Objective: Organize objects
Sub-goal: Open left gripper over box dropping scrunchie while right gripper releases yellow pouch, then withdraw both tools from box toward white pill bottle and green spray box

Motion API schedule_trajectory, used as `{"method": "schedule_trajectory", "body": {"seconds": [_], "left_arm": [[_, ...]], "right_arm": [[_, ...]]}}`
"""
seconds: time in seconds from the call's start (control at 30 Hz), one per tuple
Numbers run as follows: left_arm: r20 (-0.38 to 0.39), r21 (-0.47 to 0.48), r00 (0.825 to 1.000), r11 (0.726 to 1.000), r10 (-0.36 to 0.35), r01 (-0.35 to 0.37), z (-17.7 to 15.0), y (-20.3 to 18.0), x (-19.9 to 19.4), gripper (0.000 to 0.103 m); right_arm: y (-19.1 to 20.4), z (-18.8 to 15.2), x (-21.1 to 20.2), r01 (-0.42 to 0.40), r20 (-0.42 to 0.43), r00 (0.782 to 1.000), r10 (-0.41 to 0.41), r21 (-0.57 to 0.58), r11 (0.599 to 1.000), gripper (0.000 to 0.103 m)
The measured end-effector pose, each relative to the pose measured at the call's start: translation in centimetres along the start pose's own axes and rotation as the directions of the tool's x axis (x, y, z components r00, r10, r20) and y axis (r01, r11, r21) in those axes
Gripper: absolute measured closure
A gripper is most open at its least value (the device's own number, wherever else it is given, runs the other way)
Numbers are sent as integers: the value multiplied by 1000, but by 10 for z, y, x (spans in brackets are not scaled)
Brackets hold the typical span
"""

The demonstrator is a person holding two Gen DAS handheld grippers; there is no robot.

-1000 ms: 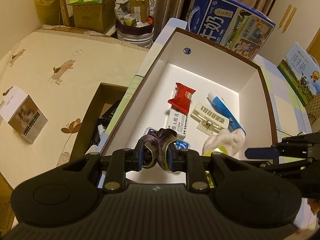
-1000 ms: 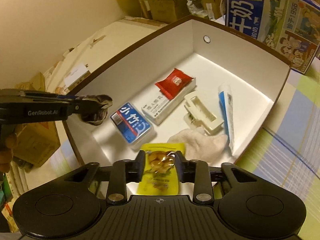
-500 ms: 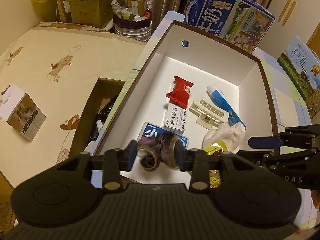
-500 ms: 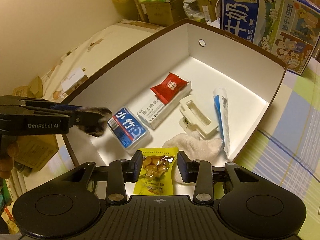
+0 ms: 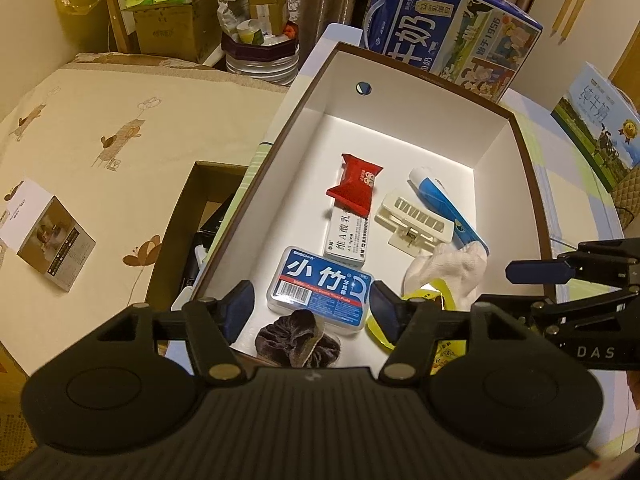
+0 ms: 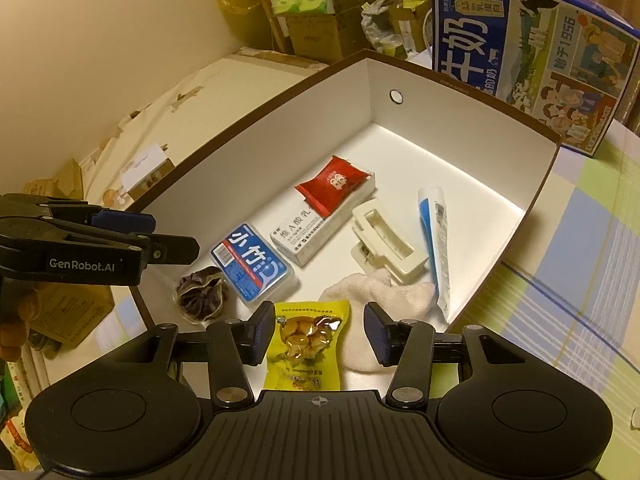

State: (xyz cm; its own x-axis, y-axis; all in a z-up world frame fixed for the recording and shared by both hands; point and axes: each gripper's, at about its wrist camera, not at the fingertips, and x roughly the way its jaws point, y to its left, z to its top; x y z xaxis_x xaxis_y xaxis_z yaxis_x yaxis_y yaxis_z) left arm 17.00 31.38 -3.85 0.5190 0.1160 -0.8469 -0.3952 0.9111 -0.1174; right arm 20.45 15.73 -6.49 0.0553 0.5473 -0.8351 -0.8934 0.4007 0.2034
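Dim, warm yellowish light; sharp centre, strong fisheye bending and dark corners.

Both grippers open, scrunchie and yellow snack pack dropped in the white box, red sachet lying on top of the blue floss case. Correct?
One error: the red sachet lies on the white medicine carton, not on the blue floss case, as the right wrist view shows. The rest holds: left gripper and right gripper open, scrunchie and yellow snack pack in the white box.

left gripper [image 5: 311, 307]: jaws went from clamped to spread wide | scrunchie [image 5: 298, 345]: out of the left jaws, now on the box floor at lower centre of frame | right gripper [image 6: 319, 333]: jaws spread too | yellow packet [image 6: 307, 345]: released, lying flat at bottom centre
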Motion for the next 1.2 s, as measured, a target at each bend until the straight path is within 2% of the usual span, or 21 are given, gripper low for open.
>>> {"method": "schedule_trajectory", "body": {"seconds": [0.67,1.2], "left_arm": [[13,44,1000,999,-15,15,-10,-30,-18,42],[45,99,998,994,-47,42,-31,-84,-50,36]], "right_arm": [[-6,-20,-33,-2,58,998,0,33,999,54],[-22,-53,-88,-26,142,990,13,87,996,53]]}}
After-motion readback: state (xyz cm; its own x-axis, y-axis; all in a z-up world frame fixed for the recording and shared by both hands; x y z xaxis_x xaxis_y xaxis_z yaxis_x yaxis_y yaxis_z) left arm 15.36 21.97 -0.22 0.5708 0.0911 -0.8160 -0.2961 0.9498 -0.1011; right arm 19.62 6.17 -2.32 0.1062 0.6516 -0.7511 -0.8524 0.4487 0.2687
